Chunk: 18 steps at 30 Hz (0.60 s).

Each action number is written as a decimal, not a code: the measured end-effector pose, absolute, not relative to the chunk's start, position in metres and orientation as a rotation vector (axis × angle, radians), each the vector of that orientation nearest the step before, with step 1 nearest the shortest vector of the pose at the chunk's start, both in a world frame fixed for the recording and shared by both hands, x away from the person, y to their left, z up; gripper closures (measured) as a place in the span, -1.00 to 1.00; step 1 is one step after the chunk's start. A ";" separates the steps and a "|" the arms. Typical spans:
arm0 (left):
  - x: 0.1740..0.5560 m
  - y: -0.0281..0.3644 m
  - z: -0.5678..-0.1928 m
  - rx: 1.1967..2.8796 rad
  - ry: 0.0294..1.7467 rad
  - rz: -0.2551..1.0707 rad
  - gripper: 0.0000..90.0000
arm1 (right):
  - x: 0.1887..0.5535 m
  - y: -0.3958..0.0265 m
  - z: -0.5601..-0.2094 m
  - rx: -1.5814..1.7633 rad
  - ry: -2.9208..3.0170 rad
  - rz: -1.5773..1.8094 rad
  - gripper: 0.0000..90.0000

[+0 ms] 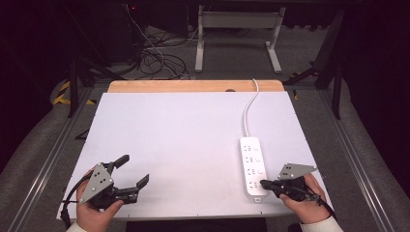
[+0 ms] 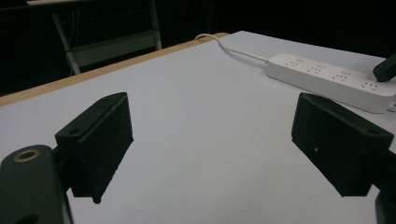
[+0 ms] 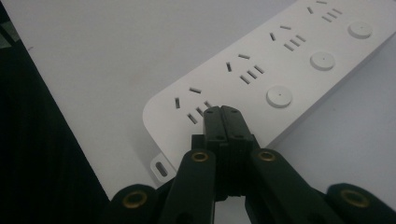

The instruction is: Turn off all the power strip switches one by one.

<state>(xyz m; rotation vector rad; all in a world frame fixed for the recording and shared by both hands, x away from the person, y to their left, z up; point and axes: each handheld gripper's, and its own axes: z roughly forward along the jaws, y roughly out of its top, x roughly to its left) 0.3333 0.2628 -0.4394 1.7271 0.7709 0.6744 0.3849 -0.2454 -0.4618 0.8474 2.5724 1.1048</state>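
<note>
Power strip: white, rigid plastic, four sockets with round buttons; lies on the bench at 4 o'clock, cord running to 12. Likely light, smooth, slippery; best grasped across its narrow sides. Right hand-held gripper: jaws pressed together, tip over the nearest socket. Left hand-held gripper: spread, empty, at 8 o'clock.

No legible text, label, brand or number found; power strip showed bare slots and blank round buttons.
</note>
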 end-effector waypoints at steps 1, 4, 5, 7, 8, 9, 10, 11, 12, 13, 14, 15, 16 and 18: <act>0.333 0.263 -0.439 1.728 0.770 0.674 -0.71 | 0.385 -0.246 -0.462 0.855 2.572 1.108 1.00; 0.333 0.263 -0.439 1.725 0.772 0.671 -0.71 | 0.386 -0.247 -0.462 0.872 2.574 1.124 1.00; 0.333 0.263 -0.439 1.725 0.772 0.670 -0.71 | 0.386 -0.246 -0.462 0.869 2.574 1.120 1.00; 0.333 0.263 -0.439 1.727 0.770 0.673 -0.71 | 0.385 -0.245 -0.462 0.860 2.573 1.100 1.00; 0.333 0.262 -0.439 1.728 0.769 0.674 -0.71 | 0.384 -0.244 -0.461 0.861 2.571 1.093 1.00; 0.333 0.262 -0.439 1.729 0.770 0.674 -0.71 | 0.385 -0.244 -0.461 0.866 2.573 1.092 1.00; 0.333 0.262 -0.439 1.730 0.769 0.674 -0.71 | 0.385 -0.244 -0.461 0.870 2.574 1.093 1.00; 0.333 0.262 -0.439 1.728 0.770 0.673 -0.71 | 0.386 -0.245 -0.461 0.872 2.576 1.095 1.00; 0.333 0.262 -0.439 1.727 0.771 0.671 -0.71 | 0.385 -0.244 -0.461 0.871 2.576 1.087 1.00; 0.333 0.262 -0.439 1.727 0.771 0.671 -0.71 | 0.385 -0.244 -0.461 0.868 2.578 1.082 1.00; 0.332 0.262 -0.439 1.725 0.773 0.670 -0.71 | 0.385 -0.242 -0.460 0.872 2.574 1.066 1.00; 0.333 0.262 -0.439 1.730 0.766 0.672 -0.71 | 0.385 -0.242 -0.460 0.872 2.574 1.066 1.00; 0.333 0.262 -0.439 1.730 0.764 0.672 -0.71 | 0.385 -0.242 -0.460 0.887 2.570 1.055 1.00; 0.332 0.262 -0.439 1.727 0.764 0.671 -0.71 | 0.385 -0.242 -0.460 0.889 2.571 1.056 1.00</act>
